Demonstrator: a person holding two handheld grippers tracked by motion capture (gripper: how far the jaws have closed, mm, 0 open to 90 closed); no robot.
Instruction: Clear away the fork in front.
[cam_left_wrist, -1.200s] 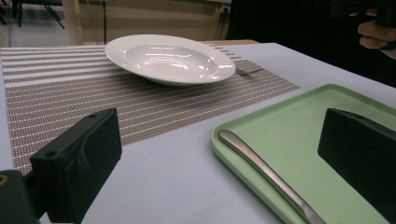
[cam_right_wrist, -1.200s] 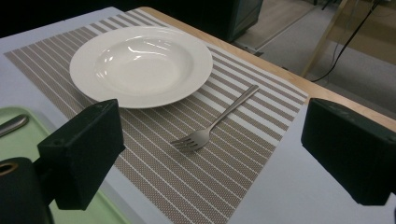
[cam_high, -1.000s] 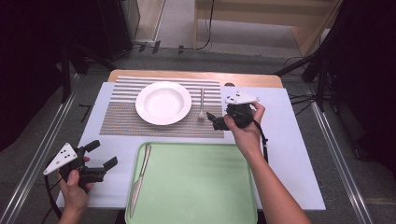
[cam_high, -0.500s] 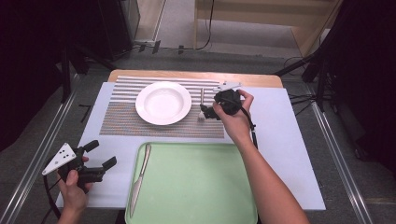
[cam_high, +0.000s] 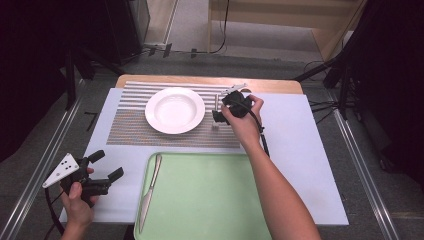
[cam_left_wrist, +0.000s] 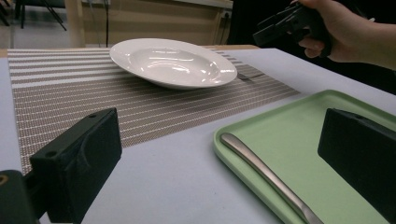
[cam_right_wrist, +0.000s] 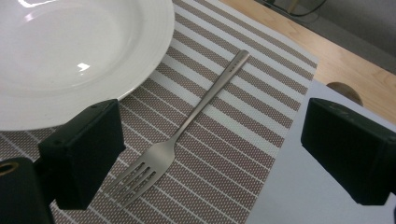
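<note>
A white deep plate (cam_high: 175, 110) sits on a striped placemat (cam_high: 130, 127). A metal fork (cam_right_wrist: 187, 126) lies on the mat just right of the plate, tines towards me. My right gripper (cam_high: 218, 116) hovers over the fork, and in the right gripper view it (cam_right_wrist: 215, 154) is open with the fork between its jaws and untouched. A table knife (cam_high: 149, 192) lies along the left side of a green tray (cam_high: 210, 200). My left gripper (cam_high: 107, 164) is held open at the table's near left corner and, in the left gripper view, stands open (cam_left_wrist: 219, 158) facing the knife (cam_left_wrist: 266, 172) and plate (cam_left_wrist: 173, 63).
A pale blue sheet (cam_high: 300, 150) covers the table, with a wooden edge (cam_high: 270, 86) at the far side. Metal rails (cam_high: 360, 160) run along both sides. The right forearm (cam_high: 275, 190) crosses above the tray.
My right gripper has moved away from me and slightly left, and now hangs over the fork. The left gripper has stayed put.
</note>
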